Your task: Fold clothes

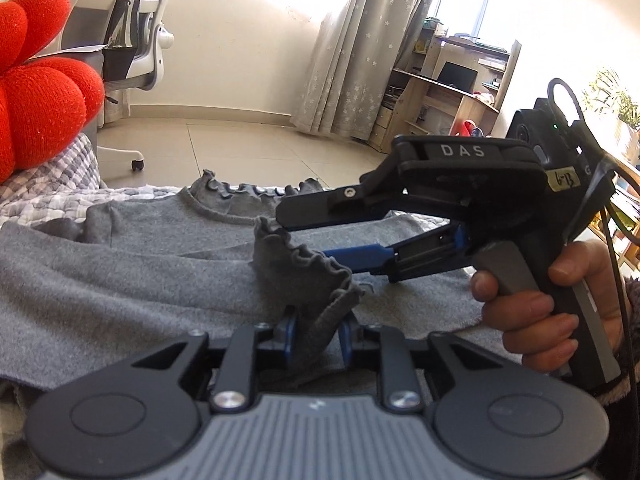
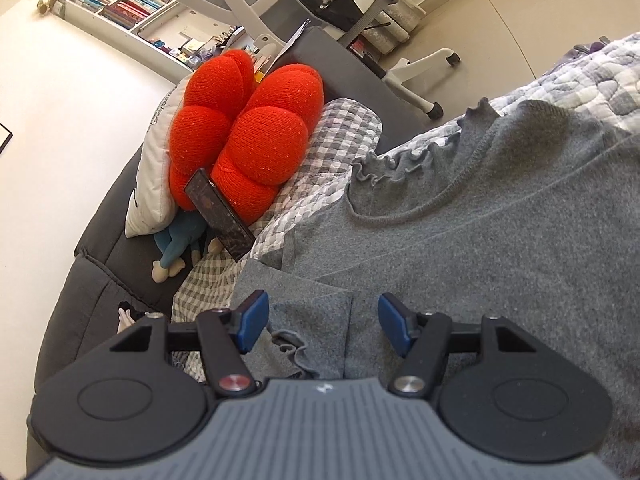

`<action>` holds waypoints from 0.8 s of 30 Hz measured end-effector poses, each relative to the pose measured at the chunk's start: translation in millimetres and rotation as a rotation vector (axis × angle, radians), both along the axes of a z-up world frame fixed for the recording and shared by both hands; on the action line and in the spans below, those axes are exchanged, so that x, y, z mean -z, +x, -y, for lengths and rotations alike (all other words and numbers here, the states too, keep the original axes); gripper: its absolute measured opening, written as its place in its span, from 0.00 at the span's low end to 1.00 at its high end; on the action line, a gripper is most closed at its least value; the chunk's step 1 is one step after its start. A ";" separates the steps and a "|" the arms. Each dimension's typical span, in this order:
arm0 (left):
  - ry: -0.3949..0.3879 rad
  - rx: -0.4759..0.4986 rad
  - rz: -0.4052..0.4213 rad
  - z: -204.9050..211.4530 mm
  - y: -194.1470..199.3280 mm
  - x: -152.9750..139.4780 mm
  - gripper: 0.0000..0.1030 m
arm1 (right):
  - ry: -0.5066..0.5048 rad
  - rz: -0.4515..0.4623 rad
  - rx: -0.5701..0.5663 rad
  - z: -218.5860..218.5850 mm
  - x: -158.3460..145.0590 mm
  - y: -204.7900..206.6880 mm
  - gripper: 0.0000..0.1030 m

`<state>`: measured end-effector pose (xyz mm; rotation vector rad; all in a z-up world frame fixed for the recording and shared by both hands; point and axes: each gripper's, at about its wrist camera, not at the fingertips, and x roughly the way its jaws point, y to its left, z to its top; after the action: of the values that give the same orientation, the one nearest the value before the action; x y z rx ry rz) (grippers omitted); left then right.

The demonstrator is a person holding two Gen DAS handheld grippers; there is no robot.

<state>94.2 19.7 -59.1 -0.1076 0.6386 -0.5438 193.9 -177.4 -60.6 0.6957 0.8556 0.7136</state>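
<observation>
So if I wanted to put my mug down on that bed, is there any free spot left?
Hardly. The grey ruffle-trimmed knit top covers most of it, and both claws work there. Bare quilt shows only as a strip of grey-white patchwork bedspread beyond the neckline. The head end is crowded: a red puffy knit cushion, a white pillow, and a black phone.

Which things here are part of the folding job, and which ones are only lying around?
Part of the job:
- gray top
- its ruffled cuff, pinched by the left gripper
- right gripper, open over the top

Only lying around:
- red cushion
- white pillow
- blue plush toy
- office chair
- quilt
</observation>
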 end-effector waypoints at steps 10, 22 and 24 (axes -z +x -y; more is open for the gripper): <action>0.000 0.003 -0.001 -1.0 -0.1 -2.0 0.33 | 0.059 -0.028 0.028 13.6 0.3 -0.7 0.63; 0.023 -0.070 -0.007 -22.0 -8.0 -10.4 0.50 | 0.099 -0.062 0.033 21.8 5.7 -3.8 0.63; 0.004 -0.090 -0.001 -31.3 -12.0 -15.0 0.57 | 0.078 -0.044 0.032 19.8 4.3 -6.8 0.63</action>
<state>82.2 51.0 -44.1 -0.1317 0.6331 -0.4559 187.1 -197.2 -64.9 0.7954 0.8590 0.7083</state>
